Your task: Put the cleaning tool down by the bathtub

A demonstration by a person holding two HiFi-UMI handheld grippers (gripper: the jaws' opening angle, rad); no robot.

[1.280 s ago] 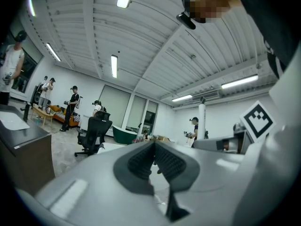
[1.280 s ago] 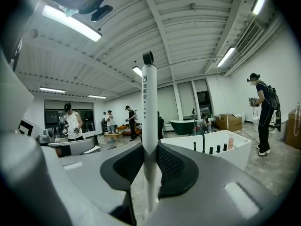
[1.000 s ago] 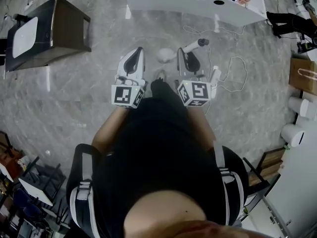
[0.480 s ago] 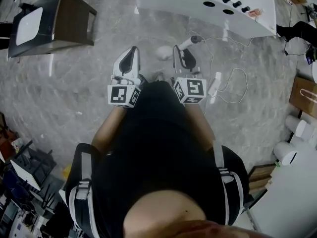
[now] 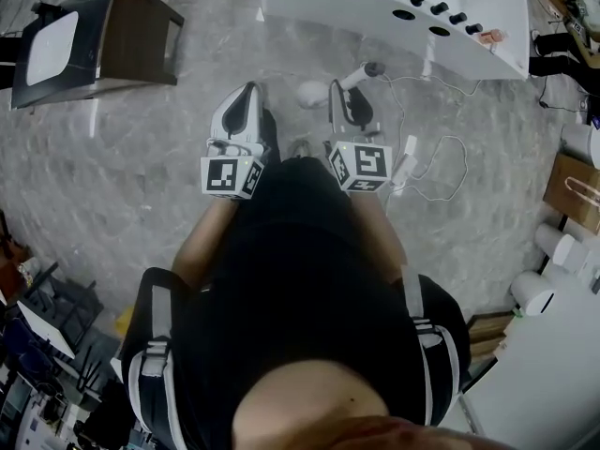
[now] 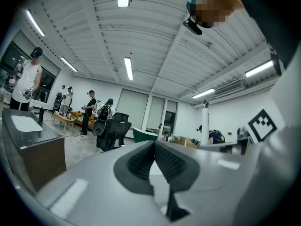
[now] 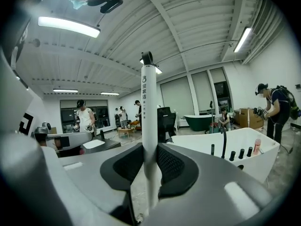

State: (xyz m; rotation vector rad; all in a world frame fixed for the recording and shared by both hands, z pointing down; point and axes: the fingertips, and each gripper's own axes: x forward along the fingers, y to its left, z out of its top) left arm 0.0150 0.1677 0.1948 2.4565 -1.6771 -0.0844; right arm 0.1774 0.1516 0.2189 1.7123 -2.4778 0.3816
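Both pads of the right gripper (image 7: 149, 166) clamp the cleaning tool's white handle (image 7: 149, 102). The left gripper (image 6: 154, 160) is closed and empty. The tool is not yet set down, and the bathtub (image 7: 261, 166) is near ahead. Both hands are held side by side before the torso, pointing tubward.

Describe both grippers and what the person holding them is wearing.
They match: the left gripper and right gripper have pale grey, tapering shells with black ribbed pads on the inner faces. Each carries a cube with black-and-white square markers at its rear. The person wears a black top and grey-and-white shoulder straps.
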